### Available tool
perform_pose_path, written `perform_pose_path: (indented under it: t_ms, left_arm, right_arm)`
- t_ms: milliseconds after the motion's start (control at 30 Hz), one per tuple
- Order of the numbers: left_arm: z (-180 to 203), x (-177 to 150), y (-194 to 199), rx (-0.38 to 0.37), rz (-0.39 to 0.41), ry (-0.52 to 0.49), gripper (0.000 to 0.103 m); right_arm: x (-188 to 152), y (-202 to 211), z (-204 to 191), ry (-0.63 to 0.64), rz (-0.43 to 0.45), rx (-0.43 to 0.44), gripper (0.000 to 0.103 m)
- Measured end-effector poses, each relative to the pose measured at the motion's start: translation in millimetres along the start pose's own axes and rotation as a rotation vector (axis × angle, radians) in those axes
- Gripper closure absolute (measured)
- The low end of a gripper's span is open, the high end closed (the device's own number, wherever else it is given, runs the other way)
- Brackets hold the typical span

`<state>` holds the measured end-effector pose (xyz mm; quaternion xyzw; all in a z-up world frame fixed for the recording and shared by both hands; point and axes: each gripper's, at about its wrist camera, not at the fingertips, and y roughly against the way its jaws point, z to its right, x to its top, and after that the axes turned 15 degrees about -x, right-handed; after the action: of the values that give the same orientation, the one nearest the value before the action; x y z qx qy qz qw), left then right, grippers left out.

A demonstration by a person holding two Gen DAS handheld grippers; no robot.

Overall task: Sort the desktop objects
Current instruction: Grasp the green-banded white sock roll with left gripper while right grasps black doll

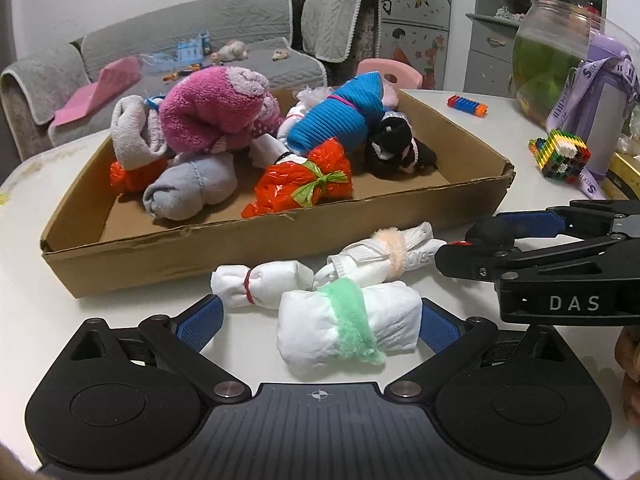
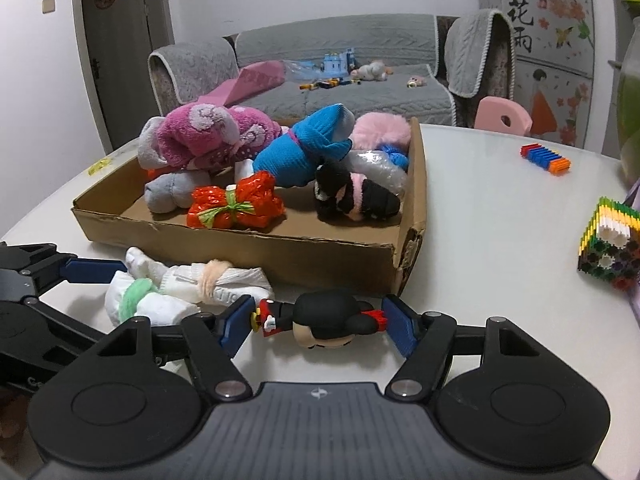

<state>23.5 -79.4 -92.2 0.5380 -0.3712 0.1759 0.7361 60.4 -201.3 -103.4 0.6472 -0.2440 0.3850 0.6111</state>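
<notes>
while both grippers sit low over the white table (image 2: 500, 216), the left gripper (image 1: 320, 320) is spread wide with the white bundle with green band (image 1: 352, 326) between its blue pads; right pad looks to be touching the bundle, left pad is clear of it, so not clamped. two more white bundles lie just beyond it, one tied with a red band (image 1: 256, 286), one with a peach band (image 1: 384, 258), touching each other, just in front of the cardboard tray (image 1: 280, 236)

right gripper (image 2: 320, 322) is open around the small black-haired doll figure (image 2: 320, 322), which lies on its side on the table; both pads very near its ends, contact cannot be told. doll sits just outside the tray's near right corner

tray holds a pink fuzzy roll (image 2: 208, 136), blue knit roll (image 2: 304, 148), grey roll (image 2: 176, 192), orange plastic bundle with green tie (image 2: 236, 200), black-and-pink plush (image 2: 356, 196)

block cube (image 2: 612, 252) and a striped block stick (image 2: 546, 158) lie well apart on the table's right side
</notes>
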Motion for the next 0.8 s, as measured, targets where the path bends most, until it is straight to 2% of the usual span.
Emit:
perform_pose_path:
  t_ms: [167, 300, 633, 733, 800]
  left_arm:
    - [-2, -4, 7, 0.02, 0.014, 0.001, 0.007]
    - [-14, -9, 15, 0.018, 0.027, 0.045, 0.013]
    - [-17, -13, 25, 0.012, 0.04, -0.005, 0.029]
    - [-17, -14, 25, 0.013, 0.039, -0.015, 0.028]
    - [-16, -13, 25, 0.034, 0.035, -0.034, 0.018]
  right_arm:
    - [-3, 5, 4, -0.002, -0.001, 0.013, 0.037]
    - [-5, 10, 5, 0.026, 0.006, 0.011, 0.037]
    - [-8, 14, 5, 0.064, 0.011, 0.023, 0.037]
    - [-8, 14, 4, 0.071, 0.012, 0.024, 0.037]
    - [-8, 14, 5, 0.071, 0.013, 0.025, 0.037]
